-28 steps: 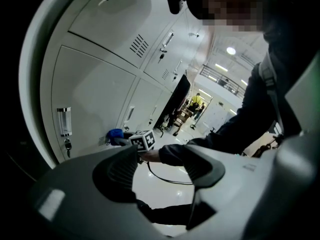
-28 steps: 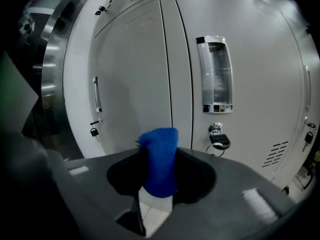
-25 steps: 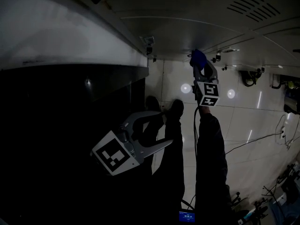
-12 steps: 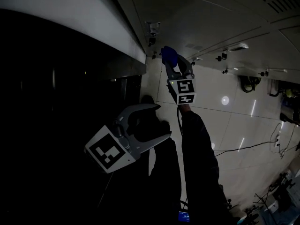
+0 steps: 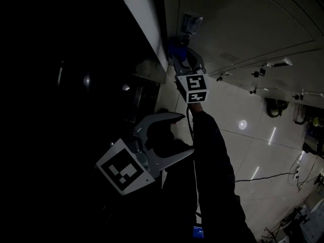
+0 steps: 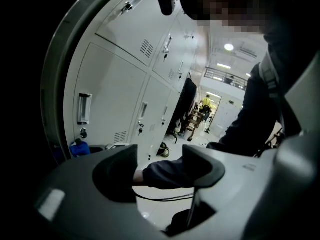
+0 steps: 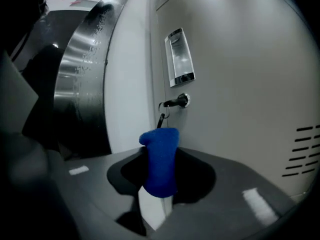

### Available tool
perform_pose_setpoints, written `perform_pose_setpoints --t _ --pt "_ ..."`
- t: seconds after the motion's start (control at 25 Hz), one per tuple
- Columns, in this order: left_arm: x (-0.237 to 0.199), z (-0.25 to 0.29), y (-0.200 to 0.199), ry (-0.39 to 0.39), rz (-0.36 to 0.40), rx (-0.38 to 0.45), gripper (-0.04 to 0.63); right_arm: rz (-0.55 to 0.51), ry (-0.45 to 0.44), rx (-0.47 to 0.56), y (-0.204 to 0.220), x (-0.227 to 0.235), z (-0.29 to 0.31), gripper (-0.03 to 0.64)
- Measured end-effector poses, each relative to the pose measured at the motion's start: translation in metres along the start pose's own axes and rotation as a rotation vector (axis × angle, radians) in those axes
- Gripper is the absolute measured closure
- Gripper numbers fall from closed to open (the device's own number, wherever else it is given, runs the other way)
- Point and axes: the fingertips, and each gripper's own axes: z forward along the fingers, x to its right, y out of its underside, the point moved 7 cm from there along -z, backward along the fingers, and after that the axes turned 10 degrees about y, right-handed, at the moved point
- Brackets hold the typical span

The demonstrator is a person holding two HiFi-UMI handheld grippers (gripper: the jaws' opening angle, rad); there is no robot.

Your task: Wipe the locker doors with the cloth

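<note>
A blue cloth [image 7: 160,161] is pinched upright between the jaws of my right gripper [image 7: 161,176]. It is held close to a grey locker door [image 7: 240,84], just below the lock with its key [image 7: 175,102]. From the head view, the right gripper [image 5: 179,54] is raised at arm's length, with the cloth [image 5: 175,48] at the locker's left edge. My left gripper [image 5: 186,134] hangs lower and nearer, open and empty. Between its jaws in the left gripper view [image 6: 160,169] I see only the dark sleeve [image 6: 165,174] of the right arm.
A clear label holder [image 7: 180,56] sits above the lock, and vent slots [image 7: 302,154] lie at the door's right. A curved metal surface [image 7: 80,84] stands left of the door. More lockers [image 6: 115,84] line the wall. A cable [image 5: 263,176] crosses the tiled floor.
The right gripper with the cloth has swung left, up to the locker's left edge. The head view has turned with it. The left gripper stays open in much the same place.
</note>
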Motion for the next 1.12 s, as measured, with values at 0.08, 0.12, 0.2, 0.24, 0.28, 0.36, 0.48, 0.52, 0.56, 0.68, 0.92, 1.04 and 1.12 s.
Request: perform_pose_setpoints --t 0.08,0.12,0.2,0.24,0.28,0.36,0.48,0.52,0.56,0.68,0.92,1.04,1.12 --pt "-0.002 0.003 0.003 -0.003 0.003 0.004 0.331 -0.007 -0.004 0.014 -0.002 0.004 0.005 0.495" --pt "-0.003 0.004 0.004 -0.002 0.004 0.003 0.331 -0.011 -0.003 0.018 -0.002 0.007 0.004 0.495" --pt "-0.003 0.009 0.005 0.006 0.005 0.0 0.331 -0.011 0.014 0.022 0.001 0.018 -0.003 0.497" --pt "-0.003 0.011 0.005 0.012 0.006 -0.004 0.331 -0.005 0.031 0.024 0.004 0.026 -0.009 0.497" --pt "-0.002 0.014 0.006 0.019 0.008 -0.007 0.331 0.003 0.05 0.025 0.006 0.035 -0.016 0.497" --pt "-0.002 0.019 0.006 0.03 0.013 -0.01 0.331 0.006 0.09 0.025 0.012 0.056 -0.03 0.497" --pt "-0.004 0.028 0.008 0.039 0.013 -0.016 0.331 -0.005 0.15 0.008 0.024 0.086 -0.052 0.497" --pt "-0.004 0.031 0.008 0.043 0.012 -0.019 0.331 -0.006 0.17 0.002 0.028 0.096 -0.059 0.497" --pt "-0.004 0.034 0.008 0.047 0.011 -0.021 0.331 -0.005 0.189 -0.004 0.032 0.107 -0.066 0.497" --pt "-0.004 0.041 0.009 0.058 0.003 -0.035 0.331 0.003 0.242 -0.017 0.039 0.135 -0.086 0.497" --pt "-0.002 0.05 0.013 0.074 -0.015 -0.054 0.331 0.009 0.318 -0.037 0.049 0.171 -0.112 0.495" --pt "-0.001 0.051 0.015 0.078 -0.024 -0.059 0.331 0.014 0.337 -0.044 0.051 0.179 -0.118 0.495" --pt "-0.001 0.049 0.016 0.079 -0.031 -0.064 0.331 0.013 0.345 -0.048 0.051 0.18 -0.119 0.495"
